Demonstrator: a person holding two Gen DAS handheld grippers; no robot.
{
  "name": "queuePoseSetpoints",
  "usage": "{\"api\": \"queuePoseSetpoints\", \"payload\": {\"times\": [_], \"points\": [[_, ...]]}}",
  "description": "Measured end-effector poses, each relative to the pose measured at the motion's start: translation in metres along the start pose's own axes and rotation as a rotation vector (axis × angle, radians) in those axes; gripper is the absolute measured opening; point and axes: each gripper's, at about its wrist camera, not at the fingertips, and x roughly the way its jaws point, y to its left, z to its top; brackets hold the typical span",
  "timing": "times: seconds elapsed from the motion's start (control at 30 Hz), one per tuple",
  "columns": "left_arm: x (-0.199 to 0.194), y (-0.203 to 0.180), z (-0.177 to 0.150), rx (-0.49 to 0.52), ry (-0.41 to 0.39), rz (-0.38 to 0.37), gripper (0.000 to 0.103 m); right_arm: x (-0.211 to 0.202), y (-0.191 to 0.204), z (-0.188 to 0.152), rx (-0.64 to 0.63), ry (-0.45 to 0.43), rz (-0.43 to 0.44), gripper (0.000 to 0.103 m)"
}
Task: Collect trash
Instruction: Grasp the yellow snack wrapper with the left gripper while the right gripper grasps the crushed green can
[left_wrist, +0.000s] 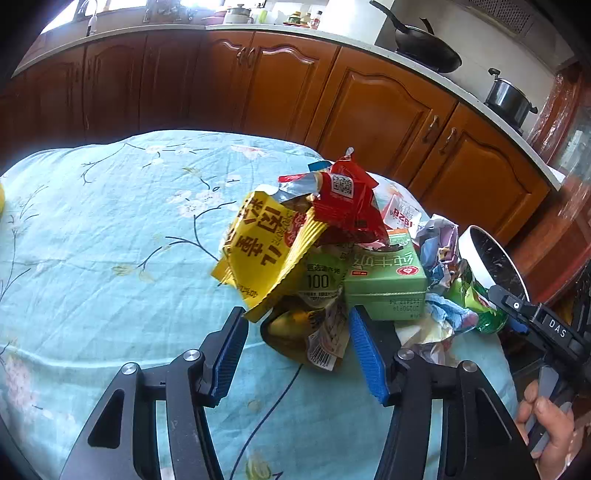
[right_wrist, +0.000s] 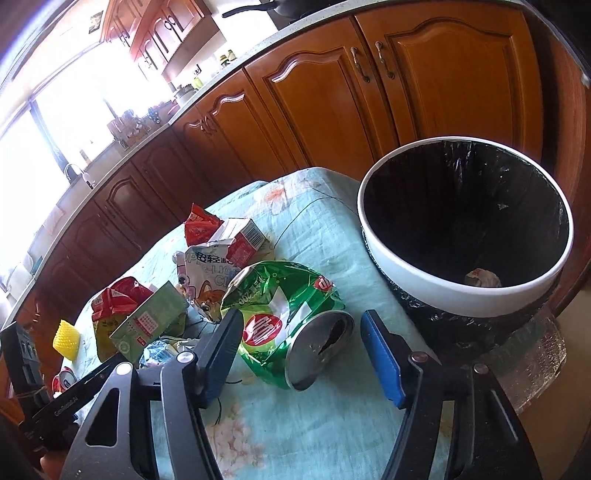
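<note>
In the right wrist view the right gripper (right_wrist: 301, 352) stands spread around a crushed green metal can (right_wrist: 291, 325) at lower centre, its pads clear of it; a white round bin with a black liner (right_wrist: 436, 280) fills the right of the frame. In the left wrist view the left gripper (left_wrist: 297, 339) stands spread before a heap of wrappers (left_wrist: 295, 236) at centre, a dark yellow-printed packet (left_wrist: 295, 328) between its pads, untouched, on the pale blue flowered cloth (left_wrist: 110, 258).

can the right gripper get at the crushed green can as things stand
Probably yes. The right hand-held gripper is open, the crushed green can lies on its side on the tablecloth between the fingers, and nothing covers it. The bin stands clear, off to one side.
</note>
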Motion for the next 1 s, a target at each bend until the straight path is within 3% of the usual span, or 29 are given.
{"api": "queuePoseSetpoints", "payload": {"times": [0.13,0.23,0.33,0.43,0.47,0.57,0.83,1.0], "points": [[-0.012,0.014,-0.003,-0.043,-0.023,0.017,0.057,0.002,-0.001,0.001,-0.003,0.001,-0.015,0.044],[-0.013,0.019,0.005,-0.071,-0.049,0.027,0.059,0.007,-0.002,0.002,-0.005,0.0,-0.021,0.039],[-0.009,0.02,0.017,-0.068,-0.075,0.034,0.059,0.006,0.002,0.003,-0.02,-0.013,-0.013,0.02],[-0.004,0.011,0.025,-0.031,-0.105,0.06,0.048,0.003,0.007,0.003,-0.047,-0.022,-0.022,0.018],[-0.003,0.008,0.021,-0.02,-0.103,0.061,0.031,0.002,0.007,0.003,-0.047,-0.024,-0.019,0.017],[0.0,0.007,0.019,-0.009,-0.103,0.061,0.024,-0.004,0.008,0.003,-0.045,-0.037,-0.019,0.011],[-0.043,0.023,-0.005,-0.028,-0.186,0.087,0.022,-0.021,0.016,0.0,-0.078,-0.054,0.002,0.011],[-0.079,0.018,-0.02,-0.045,-0.226,0.042,0.022,-0.035,0.02,-0.002,-0.105,-0.081,0.016,0.011]]}}
